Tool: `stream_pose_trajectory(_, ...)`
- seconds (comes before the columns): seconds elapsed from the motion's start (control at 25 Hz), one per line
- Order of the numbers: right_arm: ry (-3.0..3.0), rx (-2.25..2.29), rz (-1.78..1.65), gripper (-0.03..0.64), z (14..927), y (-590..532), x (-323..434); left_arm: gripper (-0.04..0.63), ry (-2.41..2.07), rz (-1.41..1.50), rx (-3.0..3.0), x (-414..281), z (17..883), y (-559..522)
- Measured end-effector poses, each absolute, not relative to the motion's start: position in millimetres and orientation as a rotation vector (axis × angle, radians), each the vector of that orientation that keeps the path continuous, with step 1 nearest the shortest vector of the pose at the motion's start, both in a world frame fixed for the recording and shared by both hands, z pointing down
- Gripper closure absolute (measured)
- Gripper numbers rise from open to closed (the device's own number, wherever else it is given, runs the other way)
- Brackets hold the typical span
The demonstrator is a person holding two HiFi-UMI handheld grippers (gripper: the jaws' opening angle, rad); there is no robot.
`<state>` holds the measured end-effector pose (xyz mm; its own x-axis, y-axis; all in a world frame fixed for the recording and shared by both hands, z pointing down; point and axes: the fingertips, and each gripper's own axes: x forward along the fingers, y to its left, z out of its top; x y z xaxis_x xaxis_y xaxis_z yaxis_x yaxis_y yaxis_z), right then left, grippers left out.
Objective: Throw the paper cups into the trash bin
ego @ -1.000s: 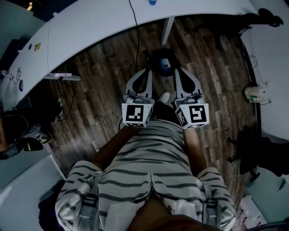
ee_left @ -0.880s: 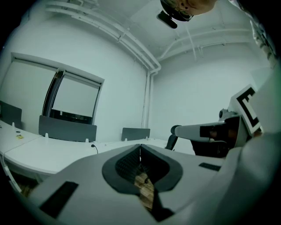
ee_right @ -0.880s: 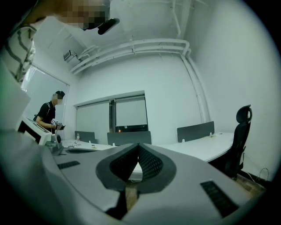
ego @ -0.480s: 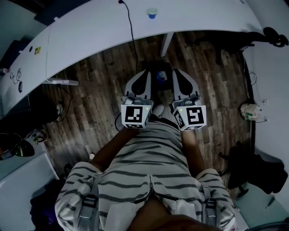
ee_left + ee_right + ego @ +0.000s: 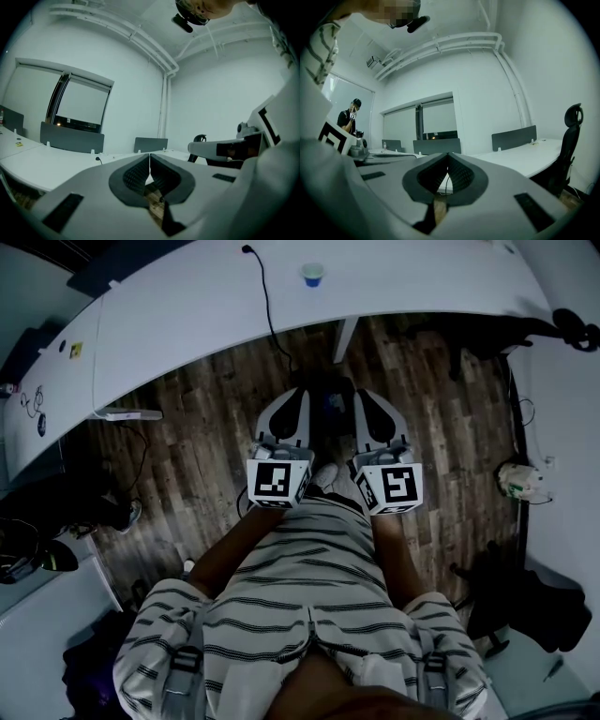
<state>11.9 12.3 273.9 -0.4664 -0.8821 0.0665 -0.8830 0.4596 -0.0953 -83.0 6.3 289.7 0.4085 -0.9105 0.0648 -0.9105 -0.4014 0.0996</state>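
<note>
Work is not yet begun: one paper cup [image 5: 313, 274] stands on the white table [image 5: 187, 306], well apart from the left tool [image 5: 300, 399] and right tool [image 5: 364, 401], both pressed together and empty; no bin shows.

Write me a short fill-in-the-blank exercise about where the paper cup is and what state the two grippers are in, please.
1. The paper cup stands on the curved white ____.
2. The jaws of the left gripper are ____.
3. The right gripper, also shut, holds ____ between its jaws.

Missing words: desk; shut; nothing.
</note>
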Motion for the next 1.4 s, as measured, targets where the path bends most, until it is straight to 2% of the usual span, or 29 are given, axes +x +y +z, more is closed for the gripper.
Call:
stream_pose_trajectory(0.72, -2.565, 1.766, 0.210, 0.600, 274, -66, -10, 0.571, -1.533, 0.039, 2.585, -107, 290, -105)
stream_pose_trajectory(1.4, -2.432, 1.854, 0.346, 0.600, 315, -116, -21, 0.568, -1.536, 0.178, 2.518, -113, 367, -246)
